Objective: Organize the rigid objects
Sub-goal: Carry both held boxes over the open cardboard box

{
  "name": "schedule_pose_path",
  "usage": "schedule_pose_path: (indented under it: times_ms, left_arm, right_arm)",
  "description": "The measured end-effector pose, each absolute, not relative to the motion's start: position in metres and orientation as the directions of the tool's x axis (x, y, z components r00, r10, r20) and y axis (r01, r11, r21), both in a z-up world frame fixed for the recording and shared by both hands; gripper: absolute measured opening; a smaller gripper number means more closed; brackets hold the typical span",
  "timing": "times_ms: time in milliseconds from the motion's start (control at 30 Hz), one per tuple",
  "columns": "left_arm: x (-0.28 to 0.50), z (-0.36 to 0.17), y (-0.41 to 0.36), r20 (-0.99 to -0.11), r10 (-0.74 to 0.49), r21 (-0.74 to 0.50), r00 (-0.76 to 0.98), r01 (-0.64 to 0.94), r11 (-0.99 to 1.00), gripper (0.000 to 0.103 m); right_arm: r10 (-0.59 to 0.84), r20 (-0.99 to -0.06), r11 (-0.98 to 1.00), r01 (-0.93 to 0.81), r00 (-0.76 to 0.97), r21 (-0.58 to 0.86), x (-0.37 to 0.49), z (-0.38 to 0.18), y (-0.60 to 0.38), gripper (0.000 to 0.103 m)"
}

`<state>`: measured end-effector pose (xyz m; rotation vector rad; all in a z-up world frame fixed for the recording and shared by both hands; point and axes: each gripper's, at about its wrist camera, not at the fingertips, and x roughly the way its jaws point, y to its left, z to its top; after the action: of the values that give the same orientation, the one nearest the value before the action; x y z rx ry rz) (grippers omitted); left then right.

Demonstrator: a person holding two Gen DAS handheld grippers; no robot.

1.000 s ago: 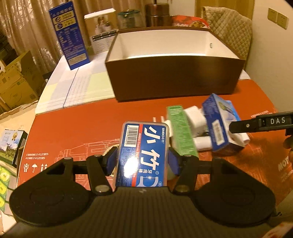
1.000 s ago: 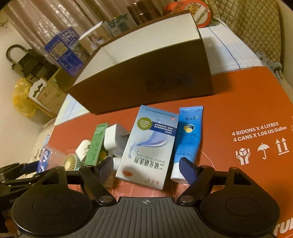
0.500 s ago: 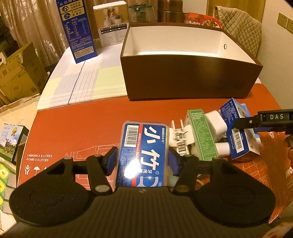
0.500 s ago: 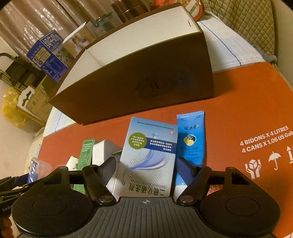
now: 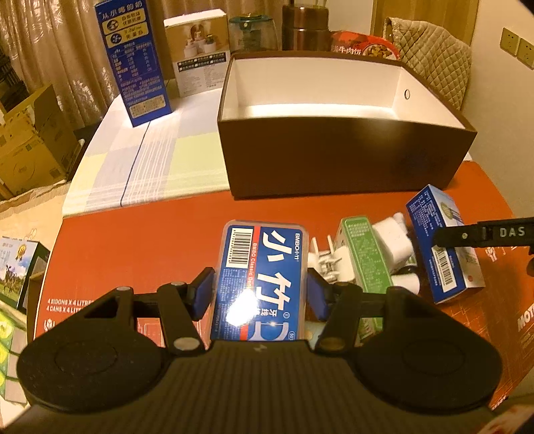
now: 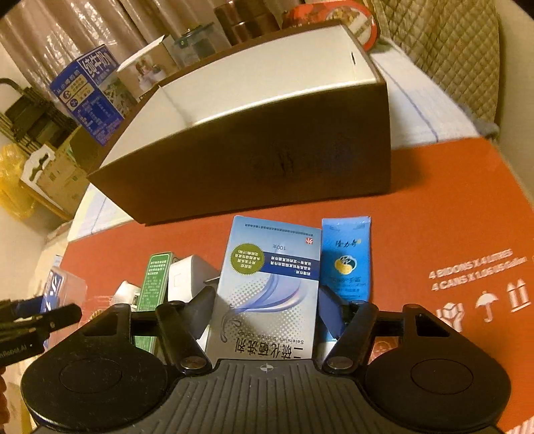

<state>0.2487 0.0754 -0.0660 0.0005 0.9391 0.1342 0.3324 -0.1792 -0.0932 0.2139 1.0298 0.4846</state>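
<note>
While the left gripper (image 5: 260, 293) pinches a blue dental-floss case (image 5: 262, 280) between its blue pads, both pads flat against the case's long sides, the case sits tilted over the orange cardboard sheet (image 5: 150, 240), barcode end pointing away. Right gripper (image 6: 263, 308) jaws are closing around a pale blue selenium sulfide lotion box (image 6: 267, 287); box is between the fingers, left pad at its edge, right pad just beside its other edge, contact on that side not clear. The lotion box lies flat on the orange sheet, print upside down to the camera. Just right of it, a blue tube (image 6: 347, 260) lies flat, parallel, touching or nearly touching the box. Left of the box: white charger block (image 6: 187, 280), then a green carton (image 6: 153, 283), packed close together. In the left wrist view the same cluster sits right of the floss case: white plug with prongs (image 5: 325, 263), green carton, white adapter (image 5: 392, 237), and the lotion box's dark blue side. Beyond everything stands the open brown box (image 5: 333, 157) with white interior, nothing visible inside, near wall facing both grippers. Behind it on the checked tablecloth (image 5: 150, 160): tall blue milk carton (image 5: 133, 63), a white product box (image 5: 200, 56), a glass jar (image 5: 252, 31).
</note>
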Motion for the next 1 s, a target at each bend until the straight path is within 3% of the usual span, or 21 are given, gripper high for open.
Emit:
schedule_pose_path:
  times_ms: [467, 1000]
  left_arm:
    - [0.289, -0.032, 0.070, -0.757, 0.073, 0.042, 0.650, -0.064, 0.997, 0.054]
    - [0.386, 0.001, 0.070, -0.698, 0.067, 0.052, 0.713, -0.043, 0.998, 0.054]
  right_arm:
    - [0.468, -0.742, 0.879, -0.338, 0.480, 0.335, 0.339, -0.028, -0.170, 0.063]
    - [0.447, -0.690, 0.891, -0.349, 0.570, 0.289, 0.421, 0.025, -0.151, 0.063]
